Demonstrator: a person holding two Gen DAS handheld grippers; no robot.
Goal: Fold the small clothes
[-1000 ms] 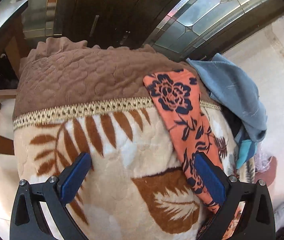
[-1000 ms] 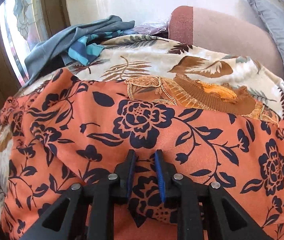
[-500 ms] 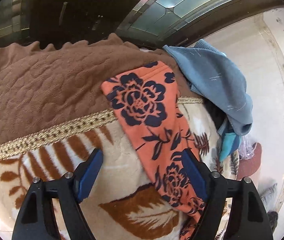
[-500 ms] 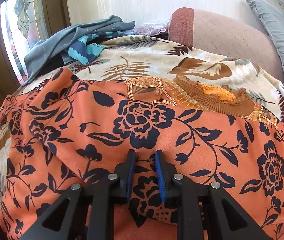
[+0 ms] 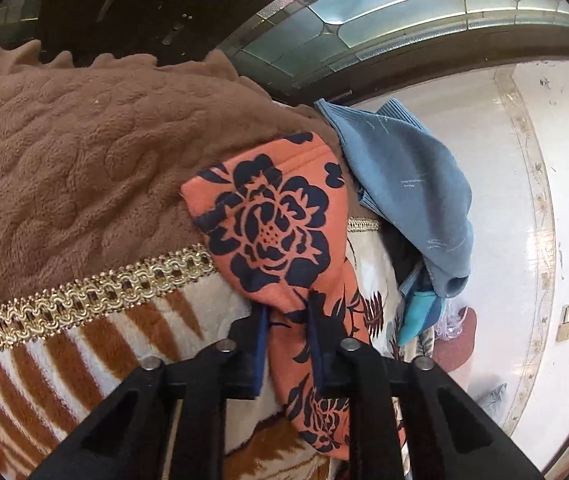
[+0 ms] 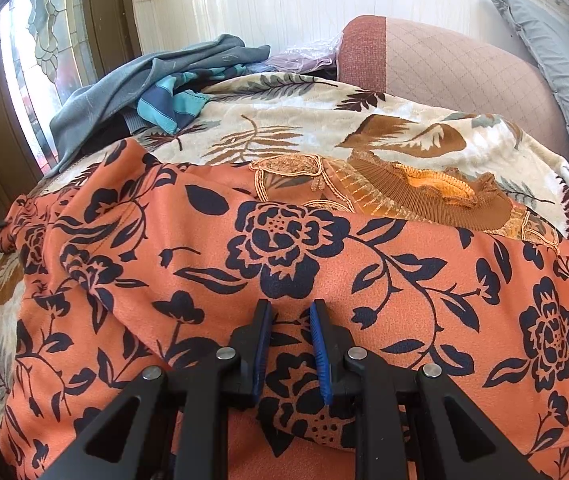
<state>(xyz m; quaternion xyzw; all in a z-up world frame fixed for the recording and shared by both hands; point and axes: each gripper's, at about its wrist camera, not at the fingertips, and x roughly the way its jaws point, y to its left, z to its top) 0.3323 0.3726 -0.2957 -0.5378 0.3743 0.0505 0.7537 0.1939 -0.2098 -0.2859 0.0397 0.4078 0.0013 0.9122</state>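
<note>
An orange garment with dark blue flowers [image 6: 284, 264] lies spread over a leaf-patterned blanket [image 6: 292, 136]. Its sleeve [image 5: 268, 224] reaches onto the brown blanket border in the left wrist view. My left gripper [image 5: 286, 344] is shut on the sleeve a little below its cuff. My right gripper [image 6: 290, 344] is shut on a fold of the garment's near edge. A brown ribbed collar with orange trim [image 6: 420, 196] lies at the garment's far edge.
A pile of grey-blue and teal clothes [image 6: 156, 88] sits at the far left of the bed, also in the left wrist view [image 5: 408, 188]. A pink-brown cushion [image 6: 444, 68] and grey pillow [image 6: 544, 48] lie beyond. A gold braid [image 5: 84, 296] edges the blanket.
My left gripper has moved forward onto the sleeve and closed on it; it was wide open before. My right gripper has kept its grip and barely moved.
</note>
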